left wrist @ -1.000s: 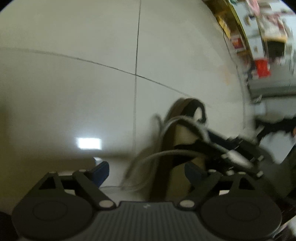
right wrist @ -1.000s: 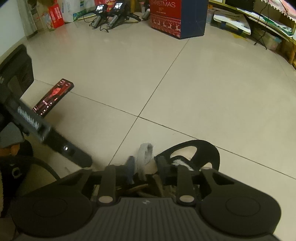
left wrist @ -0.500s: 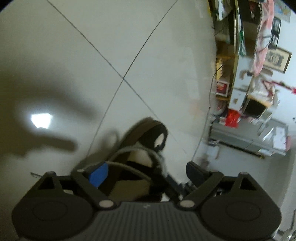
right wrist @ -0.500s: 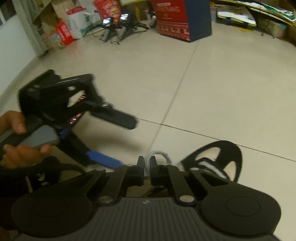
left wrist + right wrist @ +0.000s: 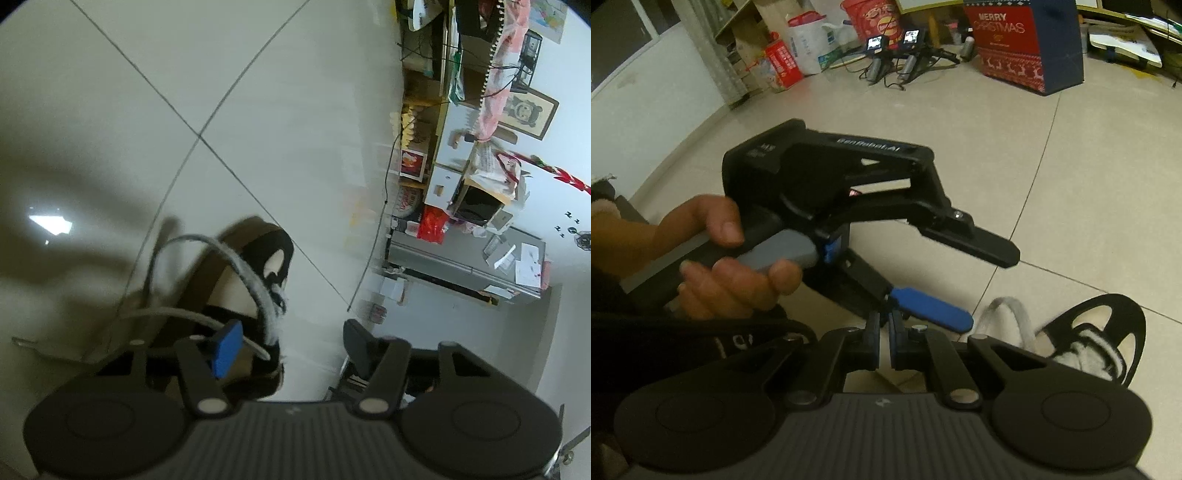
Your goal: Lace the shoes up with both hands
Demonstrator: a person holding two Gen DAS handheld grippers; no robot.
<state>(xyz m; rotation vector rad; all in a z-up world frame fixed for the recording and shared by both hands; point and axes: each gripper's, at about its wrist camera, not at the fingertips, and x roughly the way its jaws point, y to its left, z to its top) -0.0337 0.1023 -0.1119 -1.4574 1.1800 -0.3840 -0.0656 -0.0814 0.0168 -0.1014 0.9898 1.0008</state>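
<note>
- Left hand-held gripper (image 5: 291, 343) is closing around the grey lace (image 5: 236, 262) over the shoe (image 5: 258, 251), not yet pinching
- Right hand-held gripper (image 5: 883, 332) is staying pressed together, contents hidden
- Next move is needing a firm pinch

We read "MERRY CHRISTMAS" in pale capitals on the red and navy gift bag (image 5: 1023, 40) standing on the floor at the far right. The left gripper (image 5: 975, 284) carries raised lettering along its black top bar, which looks like "GenRobot.AI". Print on the far-left red packages is too small to read.
</note>
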